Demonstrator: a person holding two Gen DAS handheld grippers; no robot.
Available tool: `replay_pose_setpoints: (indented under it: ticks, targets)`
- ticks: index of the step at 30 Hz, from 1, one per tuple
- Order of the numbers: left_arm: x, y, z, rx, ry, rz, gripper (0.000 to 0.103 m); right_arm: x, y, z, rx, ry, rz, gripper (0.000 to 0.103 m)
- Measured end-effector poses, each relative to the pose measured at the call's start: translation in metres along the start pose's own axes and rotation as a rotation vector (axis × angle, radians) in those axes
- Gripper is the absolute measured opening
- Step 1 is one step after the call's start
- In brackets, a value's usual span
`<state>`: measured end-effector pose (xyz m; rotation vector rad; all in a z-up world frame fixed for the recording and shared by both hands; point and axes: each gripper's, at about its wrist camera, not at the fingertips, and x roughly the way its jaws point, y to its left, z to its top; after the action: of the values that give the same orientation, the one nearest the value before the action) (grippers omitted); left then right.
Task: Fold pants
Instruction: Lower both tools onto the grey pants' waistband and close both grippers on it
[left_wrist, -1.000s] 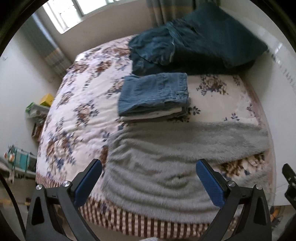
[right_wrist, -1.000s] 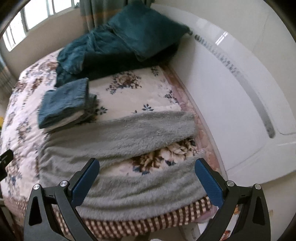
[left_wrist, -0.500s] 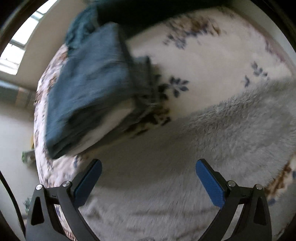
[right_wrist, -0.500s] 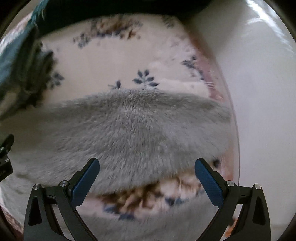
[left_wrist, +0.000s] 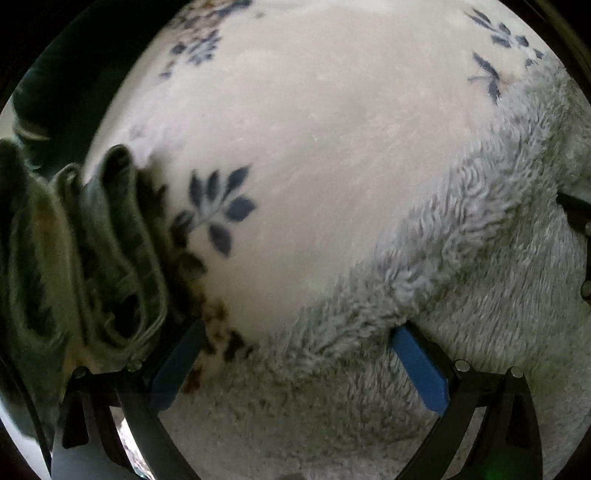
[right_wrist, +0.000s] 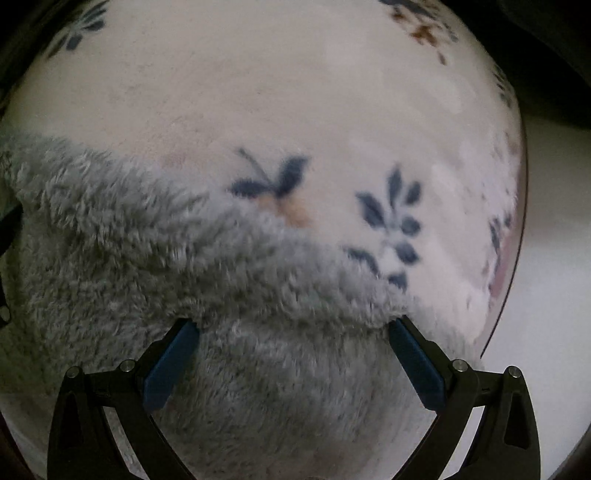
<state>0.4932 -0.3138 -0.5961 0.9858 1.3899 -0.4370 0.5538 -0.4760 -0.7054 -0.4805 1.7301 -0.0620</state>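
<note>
Grey fluffy pants lie flat on the floral bedspread. My left gripper is open and low over the pants' far edge, its blue pads straddling the fleece. In the right wrist view the same grey pants fill the lower frame. My right gripper is open too, with both fingertips at the fleece's far edge and nothing pinched.
A stack of folded jeans stands just left of the left gripper. Dark teal bedding lies beyond it. A white headboard or wall borders the bedspread on the right.
Both grippers have dropped from above the bed's foot down to the far edge of the grey pants. They stayed open throughout.
</note>
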Motion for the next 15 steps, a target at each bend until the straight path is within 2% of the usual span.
replay_pose_setpoints:
  ticks: [3, 5, 8, 10, 11, 13, 14, 15]
  targets:
    - [-0.003, 0.006, 0.008, 0.042, -0.005, -0.038, 0.101, 0.004, -0.006, 0.008, -0.025, 0.007, 0.029, 0.103]
    - [-0.006, 0.015, 0.011, 0.059, -0.008, -0.086, 0.096, 0.007, -0.013, 0.013, -0.032, 0.003, 0.062, 0.103]
    - [-0.012, 0.026, 0.016, 0.066, -0.011, -0.190, 0.071, 0.011, -0.025, 0.017, -0.032, -0.004, 0.122, 0.100]
    - [-0.021, 0.032, 0.014, 0.073, -0.016, -0.235, 0.052, 0.013, -0.034, 0.013, -0.025, -0.012, 0.171, 0.091]
    - [-0.026, 0.036, 0.013, 0.068, -0.019, -0.254, 0.047, 0.013, -0.039, 0.012, -0.020, -0.016, 0.191, 0.087]
    - [-0.034, 0.039, 0.010, 0.056, -0.026, -0.279, 0.033, 0.010, -0.045, 0.010, -0.006, -0.029, 0.217, 0.072]
    - [-0.038, 0.042, 0.010, 0.054, -0.034, -0.284, 0.029, 0.008, -0.047, 0.007, 0.000, -0.038, 0.221, 0.067]
    - [-0.041, 0.040, 0.005, 0.054, -0.043, -0.292, 0.020, 0.006, -0.052, 0.006, 0.017, -0.047, 0.223, 0.058]
